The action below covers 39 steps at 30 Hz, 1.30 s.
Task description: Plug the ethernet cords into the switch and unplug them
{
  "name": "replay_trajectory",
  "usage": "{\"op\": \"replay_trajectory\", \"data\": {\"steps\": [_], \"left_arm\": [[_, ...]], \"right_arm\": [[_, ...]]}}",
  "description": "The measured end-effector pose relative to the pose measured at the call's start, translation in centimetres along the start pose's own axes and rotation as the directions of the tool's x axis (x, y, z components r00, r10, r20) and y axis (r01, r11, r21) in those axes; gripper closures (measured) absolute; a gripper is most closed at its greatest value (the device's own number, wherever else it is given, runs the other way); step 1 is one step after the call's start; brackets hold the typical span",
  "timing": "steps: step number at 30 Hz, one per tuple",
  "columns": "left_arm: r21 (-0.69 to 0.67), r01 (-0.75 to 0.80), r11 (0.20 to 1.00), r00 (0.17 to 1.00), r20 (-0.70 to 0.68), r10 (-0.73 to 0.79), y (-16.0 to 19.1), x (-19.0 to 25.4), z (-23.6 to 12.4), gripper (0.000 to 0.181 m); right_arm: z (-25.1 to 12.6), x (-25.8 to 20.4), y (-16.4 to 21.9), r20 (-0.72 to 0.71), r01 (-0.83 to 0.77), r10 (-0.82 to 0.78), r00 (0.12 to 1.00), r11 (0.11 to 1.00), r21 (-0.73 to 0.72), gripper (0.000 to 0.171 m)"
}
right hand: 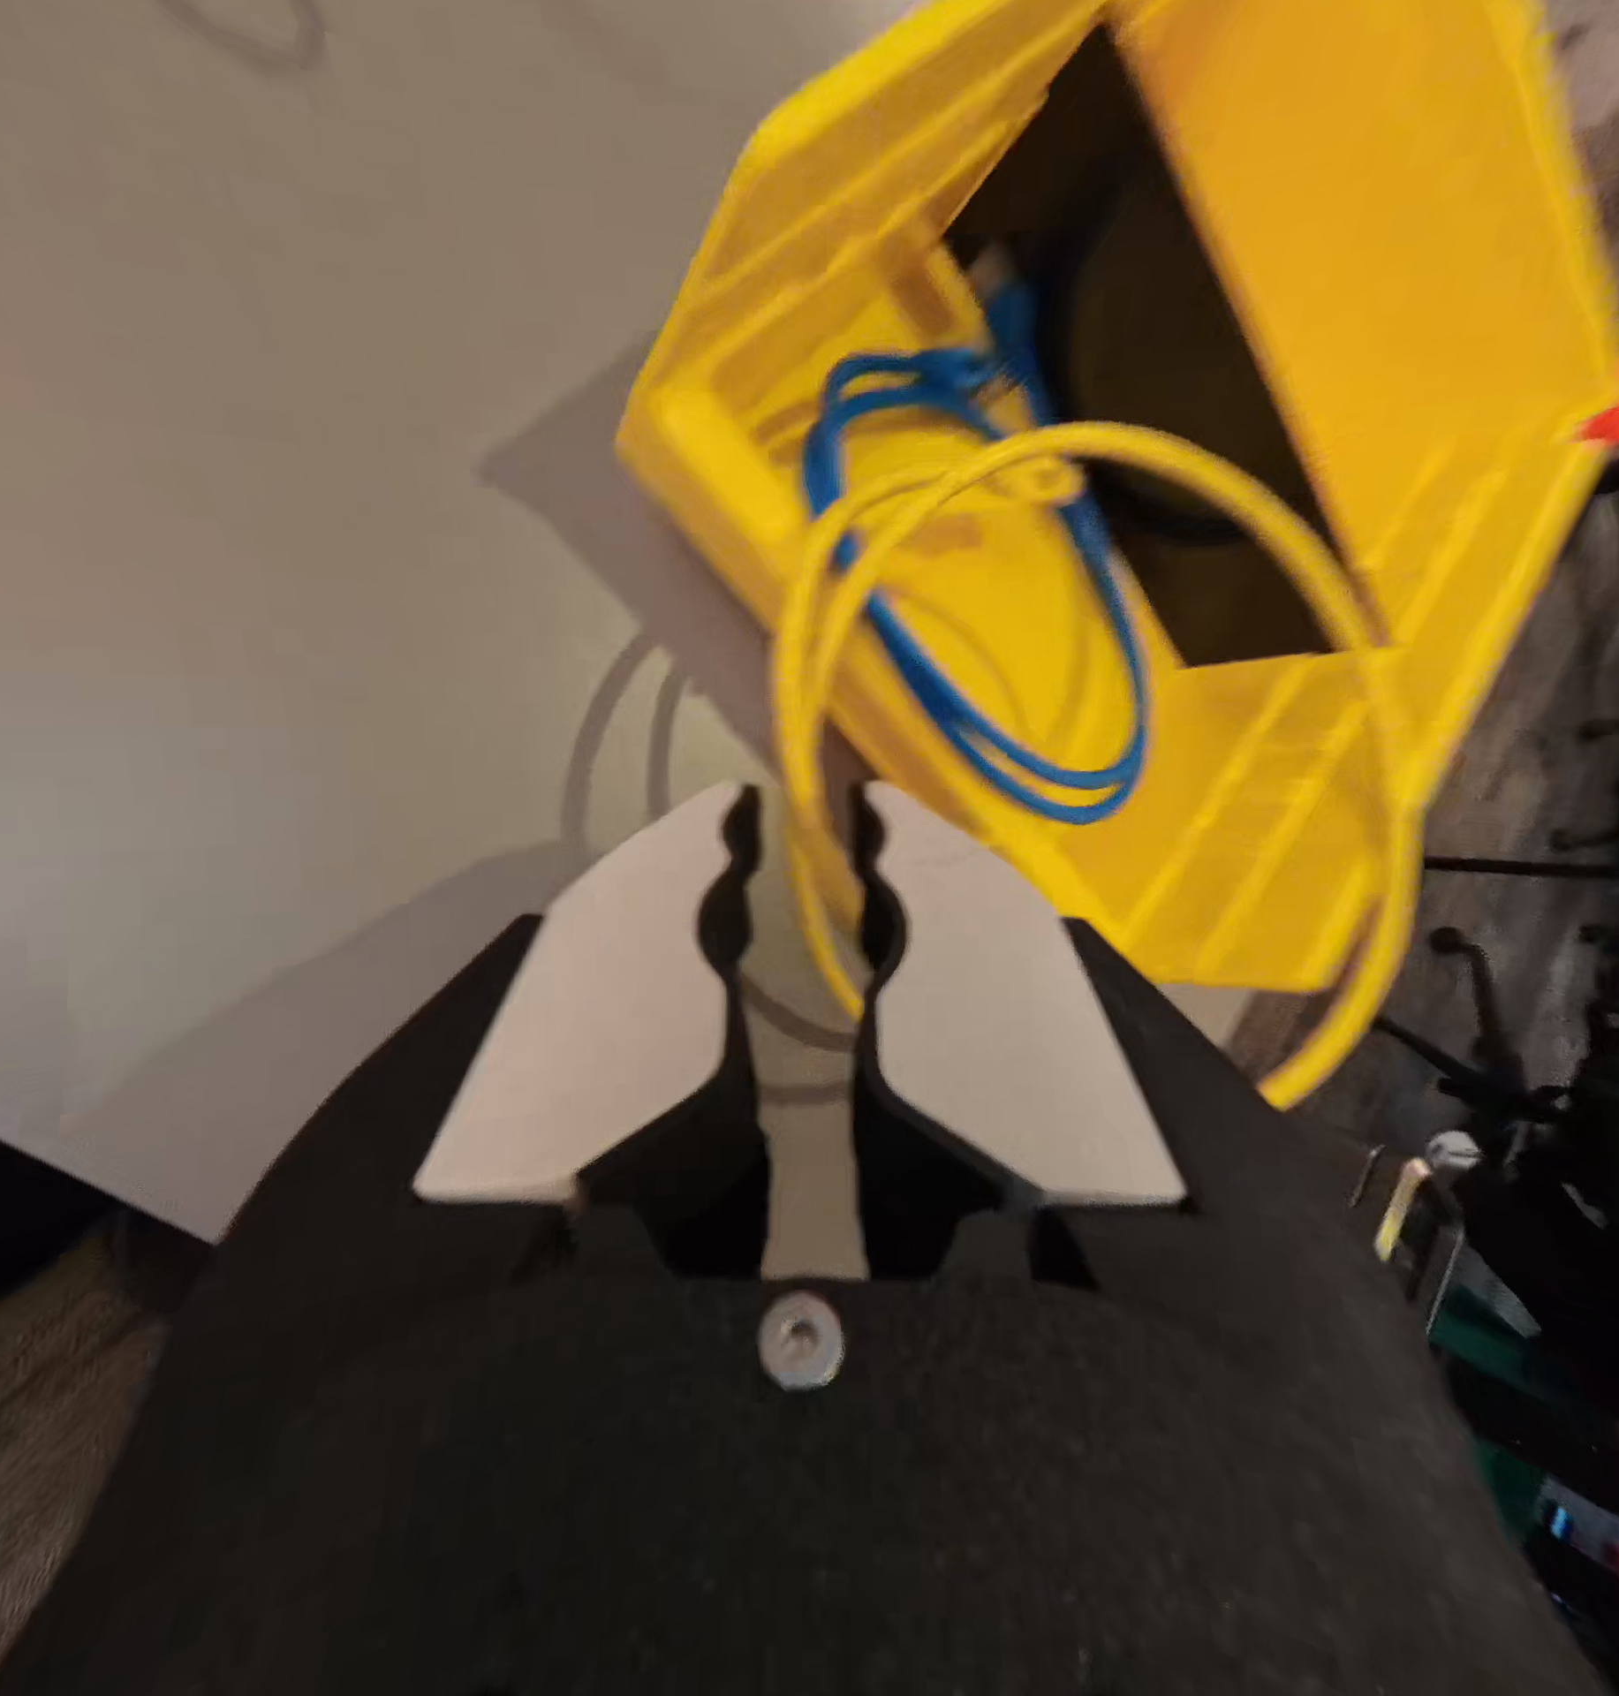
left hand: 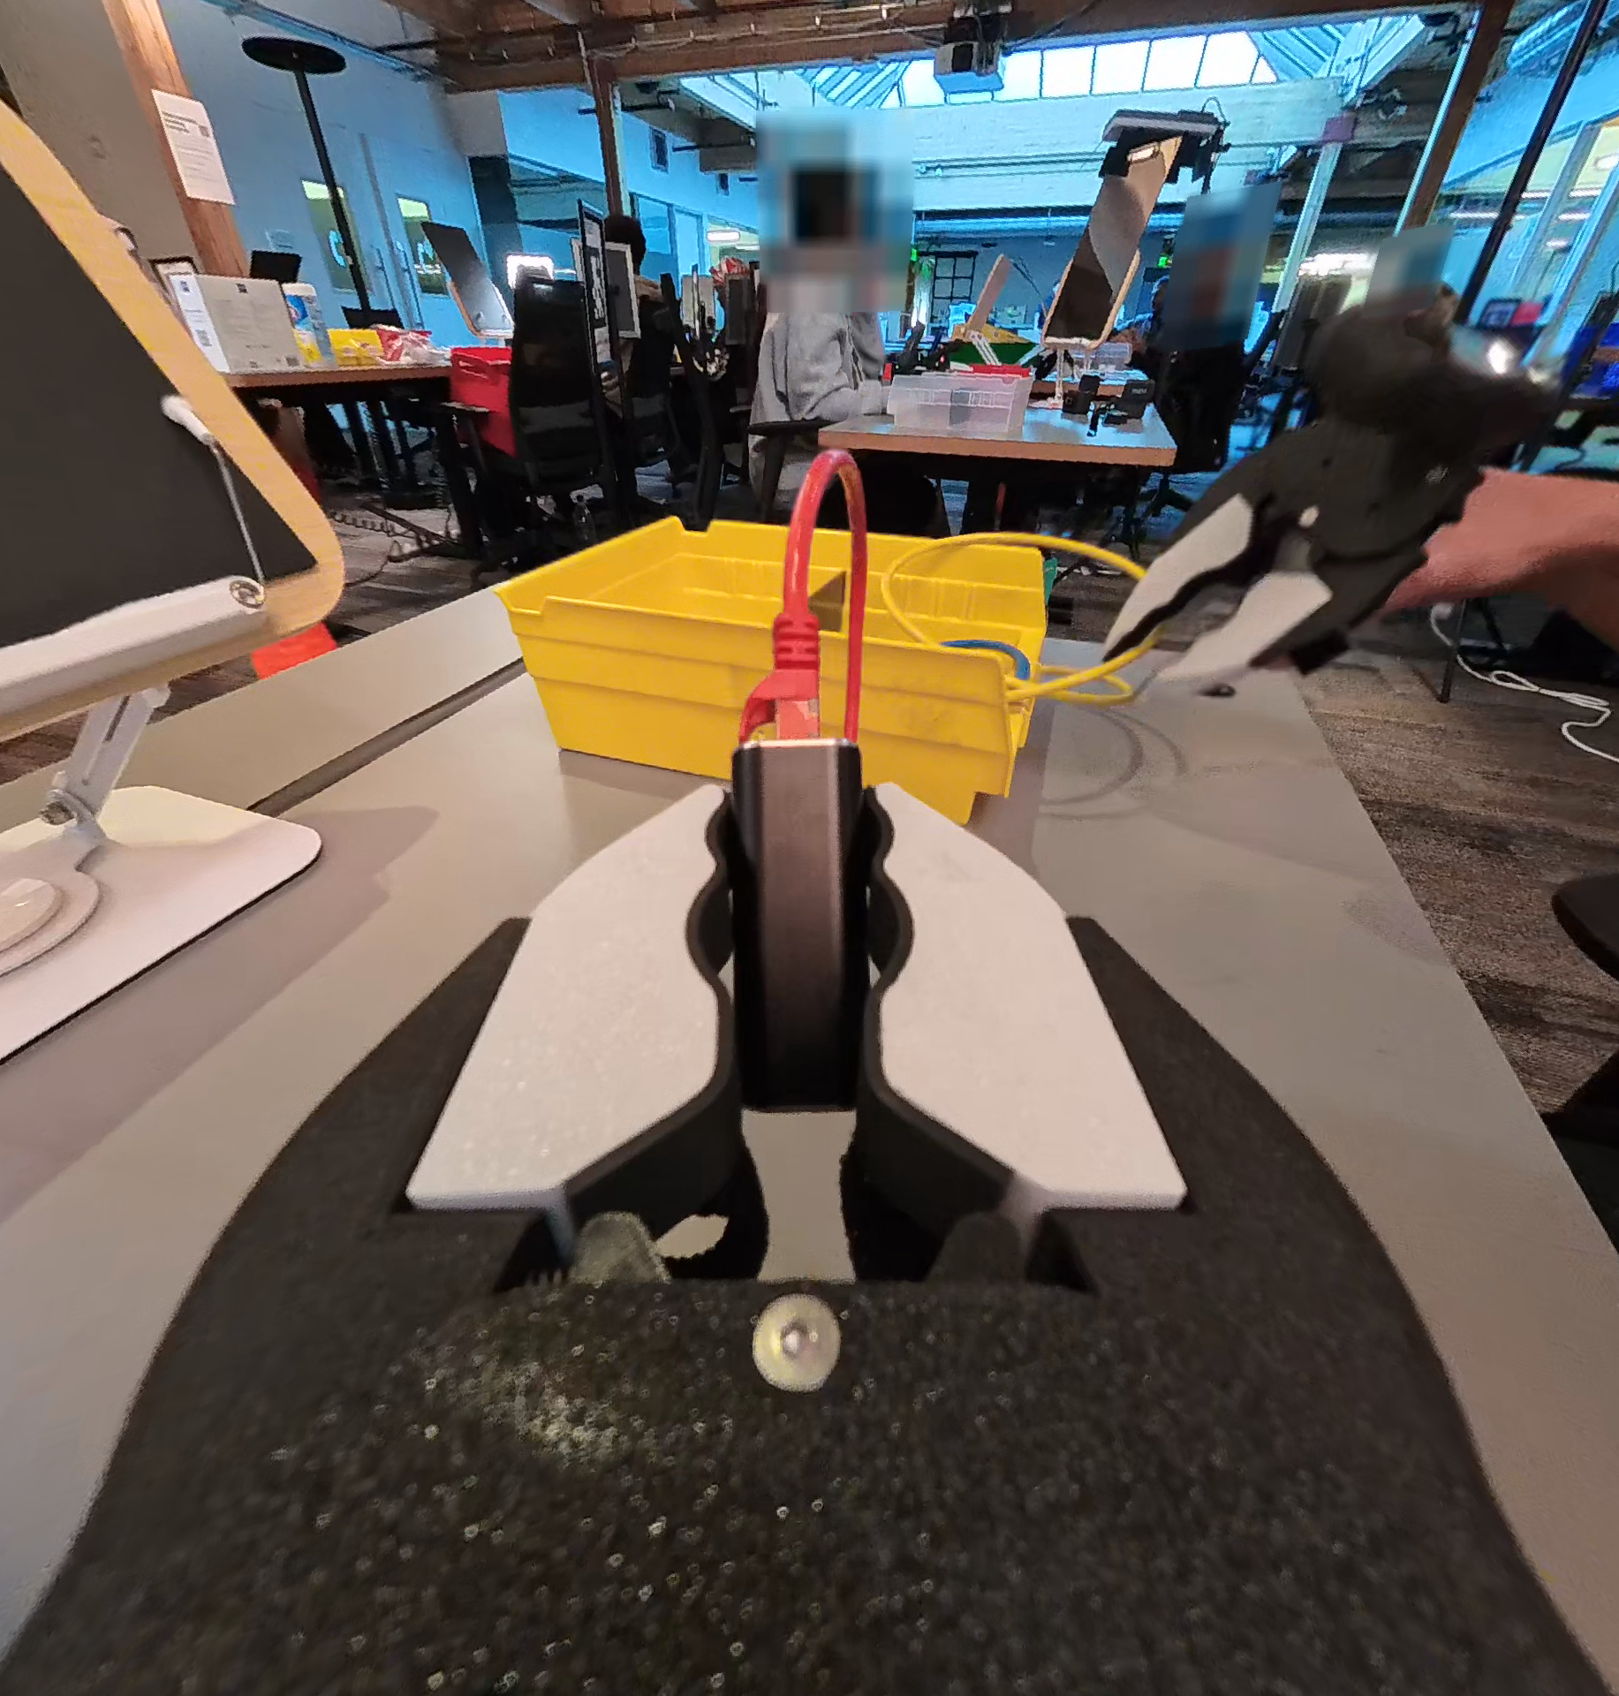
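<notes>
Left gripper (left hand: 798,808): jaws clamped on the slim dark metal box-shaped switch (left hand: 798,918), held edge-up between the white finger pads above the grey tabletop (left hand: 1154,918). Both pads press the switch's flat sides.

Red ethernet cord (left hand: 824,569): its red connector sits in a port at the switch's far end. The cable arches up from there and loops back down behind the switch.

Right gripper (right hand: 801,826): jaws partly apart, a narrow gap between the white pads. The thin yellow ethernet cord (right hand: 815,716) passes through that gap and appears to lie against the right pad. Motion blur keeps me from telling whether it is pinched. In the left wrist view the same gripper (left hand: 1154,642) hangs low over the tabletop beside the bin, with the yellow cord running to its tips.

Yellow plastic storage bin (left hand: 787,679): stands on the tabletop just beyond the switch. The coiled blue ethernet cord (right hand: 971,587) lies inside it; the yellow cord loops over its wall.

White tablet stand (left hand: 126,853) on the tabletop at the left. A paper notice (left hand: 191,147) is on a post behind it; its print is too small to make out.
</notes>
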State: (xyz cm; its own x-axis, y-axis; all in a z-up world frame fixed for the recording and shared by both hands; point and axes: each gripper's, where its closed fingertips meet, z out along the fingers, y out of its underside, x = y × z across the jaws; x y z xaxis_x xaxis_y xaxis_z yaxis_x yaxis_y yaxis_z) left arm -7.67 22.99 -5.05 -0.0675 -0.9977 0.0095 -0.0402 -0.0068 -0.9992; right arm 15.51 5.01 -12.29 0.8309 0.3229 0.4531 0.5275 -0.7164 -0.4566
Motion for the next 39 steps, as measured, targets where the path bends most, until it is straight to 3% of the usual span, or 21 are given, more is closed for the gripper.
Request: {"op": "replay_trajectory", "data": {"steps": [2, 5, 9, 12, 14, 18, 23, 28, 33, 36, 39], "left_arm": [[-0.013, -0.005, 1.000, 1.000, -0.008, 0.005, 0.3, 0.2, 0.2, 0.157], [-0.027, -0.025, 0.999, 1.000, -0.009, 0.025, 0.6, 0.4, 0.4, 0.157], [-0.027, -0.027, 0.999, 1.000, -0.012, 0.027, 0.7, 0.5, 0.4, 0.157], [-0.032, -0.022, 0.999, 1.000, -0.012, 0.022, 0.8, 0.4, 0.4, 0.157], [-0.031, -0.024, 0.999, 1.000, -0.011, 0.024, 0.8, 0.3, 0.4, 0.157], [-0.020, -0.021, 1.000, 1.000, -0.007, 0.021, 0.4, 0.2, 0.2, 0.157], [-0.017, -0.011, 1.000, 1.000, -0.011, 0.011, 0.4, 0.2, 0.2, 0.157], [-0.017, -0.014, 1.000, 1.000, -0.015, 0.014, 0.3, 0.4, 0.3, 0.157], [-0.010, -0.013, 1.000, 1.000, -0.013, 0.013, 0.1, 0.3, 0.2, 0.157], [0.002, -0.006, 1.000, 1.000, -0.008, 0.006, -0.2, 0.1, -0.1, 0.157], [0.011, 0.001, 1.000, 1.000, -0.006, -0.001, -0.5, 0.0, -0.2, 0.157]], "right_arm": [[2.0, -1.0, 1.9, -0.029, 0.035, -0.038, 0.999, 0.996, -0.078, 0.130], [3.2, -0.9, 3.8, -0.130, 0.079, -0.101, 0.986, 0.984, -0.162, 0.119], [3.9, 1.2, 3.5, -0.321, 0.149, -0.198, 0.926, 0.974, -0.172, 0.132], [5.4, 1.2, 5.4, -0.294, 0.182, -0.263, 0.919, 0.944, -0.277, 0.163], [5.1, 1.0, 5.2, -0.290, 0.162, -0.233, 0.928, 0.955, -0.248, 0.164], [1.5, 1.8, 3.8, -0.294, 0.081, -0.123, 0.948, 0.985, -0.152, 0.164], [-7.0, 5.1, 1.4, -0.368, 0.003, -0.018, 0.930, 0.999, -0.042, 0.164], [-14.1, 8.9, -3.2, -0.486, 0.046, -0.001, 0.874, 0.996, 0.081, 0.165], [-14.9, 9.4, -8.1, -0.398, 0.141, -0.069, 0.915, 0.978, 0.155, 0.164], [-12.2, 8.2, -9.1, -0.273, 0.181, -0.135, 0.953, 0.972, 0.152, 0.165], [-7.3, 7.1, -7.4, -0.119, 0.184, -0.176, 0.977, 0.981, 0.059, 0.164]]}}
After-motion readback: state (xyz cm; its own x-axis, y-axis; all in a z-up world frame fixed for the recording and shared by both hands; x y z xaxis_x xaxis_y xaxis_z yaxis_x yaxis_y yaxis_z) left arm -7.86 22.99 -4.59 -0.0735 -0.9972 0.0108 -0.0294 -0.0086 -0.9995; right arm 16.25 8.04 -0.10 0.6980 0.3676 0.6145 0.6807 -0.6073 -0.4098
